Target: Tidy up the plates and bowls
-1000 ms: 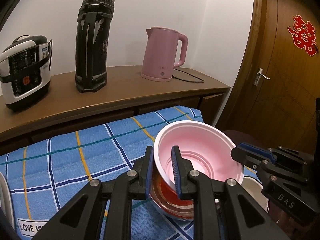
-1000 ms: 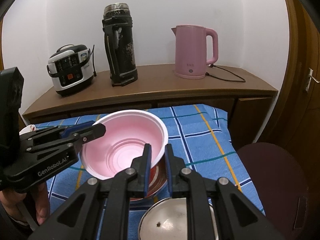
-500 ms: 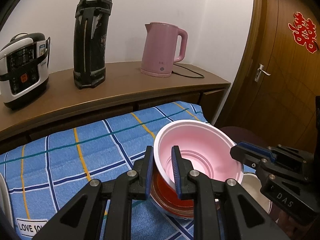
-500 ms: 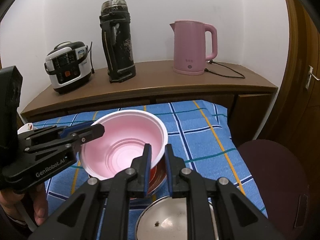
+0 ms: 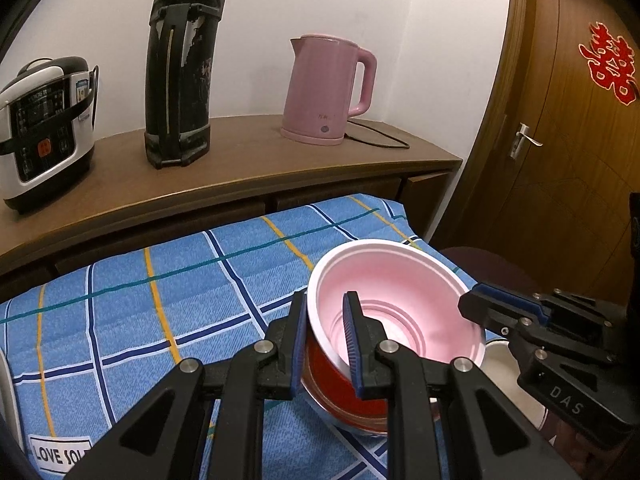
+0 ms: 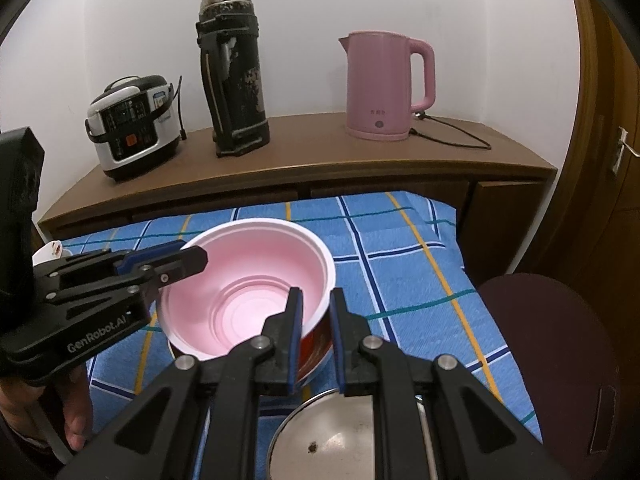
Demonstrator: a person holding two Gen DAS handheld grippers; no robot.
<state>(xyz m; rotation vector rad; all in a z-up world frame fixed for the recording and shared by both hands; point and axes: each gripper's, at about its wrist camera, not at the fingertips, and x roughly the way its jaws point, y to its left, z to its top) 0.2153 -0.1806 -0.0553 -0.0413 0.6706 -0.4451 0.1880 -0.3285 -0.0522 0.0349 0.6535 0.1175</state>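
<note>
A pink plastic bowl point(image 5: 400, 292) point(image 6: 248, 280) rests tilted inside a red bowl point(image 5: 332, 384) point(image 6: 316, 346) on the blue checked tablecloth point(image 5: 160, 320). My left gripper point(image 5: 325, 320) is shut on the pink bowl's near-left rim, one finger inside and one outside. My right gripper point(image 6: 316, 312) is shut on the rim at the opposite side. Each gripper shows in the other view, the right gripper point(image 5: 500, 312) at the bowl's right and the left gripper point(image 6: 180, 262) at its left. A metal bowl point(image 6: 340, 440) lies just in front of the red one.
A wooden sideboard point(image 6: 320, 168) behind the table carries a rice cooker point(image 6: 132, 128), a tall black flask point(image 6: 236, 76) and a pink kettle point(image 6: 384, 88) with its cord. A dark round stool point(image 6: 552, 340) and a wooden door point(image 5: 568, 160) stand to the right. A white dish point(image 6: 48, 252) sits far left.
Both grippers keep the same hold on the pink bowl's rim. Only the views have drifted slightly.
</note>
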